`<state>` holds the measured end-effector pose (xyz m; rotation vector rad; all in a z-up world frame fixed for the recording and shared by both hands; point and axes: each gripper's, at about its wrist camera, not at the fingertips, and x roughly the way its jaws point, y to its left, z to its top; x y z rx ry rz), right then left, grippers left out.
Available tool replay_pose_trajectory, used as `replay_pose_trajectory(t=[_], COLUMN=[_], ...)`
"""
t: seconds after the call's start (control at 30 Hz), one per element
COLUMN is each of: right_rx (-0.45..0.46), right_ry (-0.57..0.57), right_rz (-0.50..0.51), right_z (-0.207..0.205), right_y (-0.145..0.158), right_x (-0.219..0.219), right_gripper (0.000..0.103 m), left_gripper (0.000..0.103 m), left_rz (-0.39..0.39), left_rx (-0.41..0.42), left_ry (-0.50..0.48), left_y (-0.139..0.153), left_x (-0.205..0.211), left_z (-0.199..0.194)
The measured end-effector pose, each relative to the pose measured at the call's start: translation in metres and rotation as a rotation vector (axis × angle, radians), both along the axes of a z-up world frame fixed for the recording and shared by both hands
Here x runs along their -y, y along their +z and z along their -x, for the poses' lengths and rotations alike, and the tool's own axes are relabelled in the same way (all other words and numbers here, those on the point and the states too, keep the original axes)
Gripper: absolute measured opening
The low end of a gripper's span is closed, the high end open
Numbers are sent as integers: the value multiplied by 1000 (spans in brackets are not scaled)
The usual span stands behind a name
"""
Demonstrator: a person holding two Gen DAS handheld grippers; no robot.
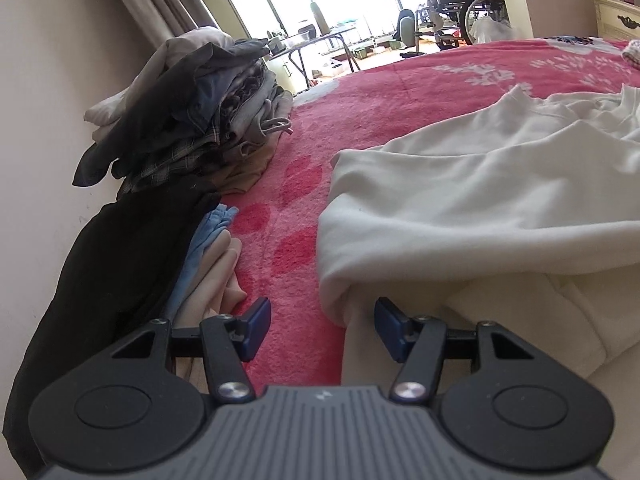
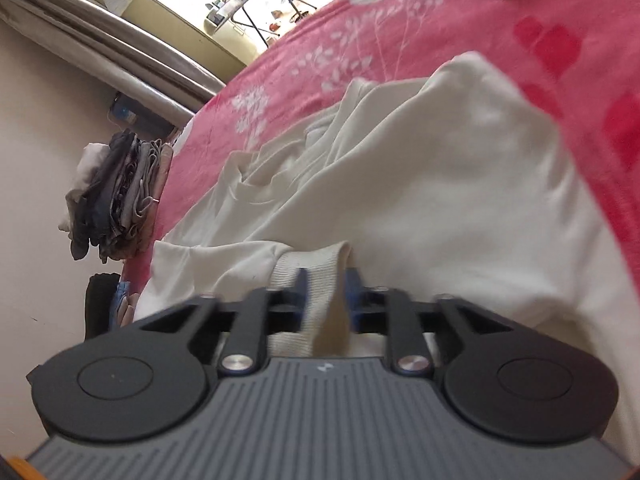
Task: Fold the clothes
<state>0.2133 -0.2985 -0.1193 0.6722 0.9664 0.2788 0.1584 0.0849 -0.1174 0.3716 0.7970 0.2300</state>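
A white sweatshirt [image 1: 480, 200] lies rumpled on a pink blanket [image 1: 360, 100] on a bed. My left gripper [image 1: 322, 320] is open at its near left corner. One blue pad rests over the blanket and the other sits against the white cloth, whose folded edge lies between them. In the right wrist view the same sweatshirt [image 2: 420, 200] spreads ahead. Its ribbed cuff [image 2: 316, 276] hangs between the fingers of my right gripper [image 2: 326, 292]. The jaws stand a little apart and the cuff looks loose in the gap. That view is blurred.
A tall stack of folded clothes [image 1: 208, 112] leans by the wall at the left, also visible as the stack [image 2: 116, 192]. A black garment [image 1: 112, 272] and light blue and beige pieces [image 1: 212, 256] lie nearer. Beyond the bed stand a folding table [image 1: 316, 40] and a wheelchair [image 1: 464, 4].
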Motion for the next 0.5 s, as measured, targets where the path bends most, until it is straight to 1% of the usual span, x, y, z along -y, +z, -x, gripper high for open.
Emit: replay_pose_trajectory(t=[0.03, 0.1, 0.13, 0.17, 0.2, 0.23, 0.3, 0.37, 0.47, 0.5], right_rx=[2, -8, -9, 6, 29, 49, 116, 188, 282, 295], right_ry=[13, 56, 78, 96, 116, 135, 149, 144, 107, 95], right_rz=[14, 68, 108, 151, 181, 190, 234, 271, 328, 344], right_z=[-4, -13, -15, -15, -13, -11, -4, 2, 11, 12], right_y=[-1, -4, -5, -4, 0, 4, 18, 36, 66, 70], right_x=[-6, -21, -29, -36, -42, -46, -49, -47, -37, -31], right_gripper=[42, 44, 41, 25, 13, 8, 7, 7, 7, 7], left_gripper=[59, 59, 59, 59, 59, 59, 59, 61, 62, 63], left_rz=[0, -5, -9, -11, -13, -16, -21, -22, -22, -23], left_rx=[1, 3, 6, 9, 11, 11, 11, 12, 11, 12], left_ry=[2, 4, 5, 6, 6, 6, 4, 5, 7, 4], left_y=[0, -2, -3, -3, -4, -4, -5, -5, -5, -5], left_x=[1, 3, 3, 4, 5, 5, 6, 5, 3, 3], left_z=[-1, -3, -4, -5, -5, -6, -6, -6, -5, -4])
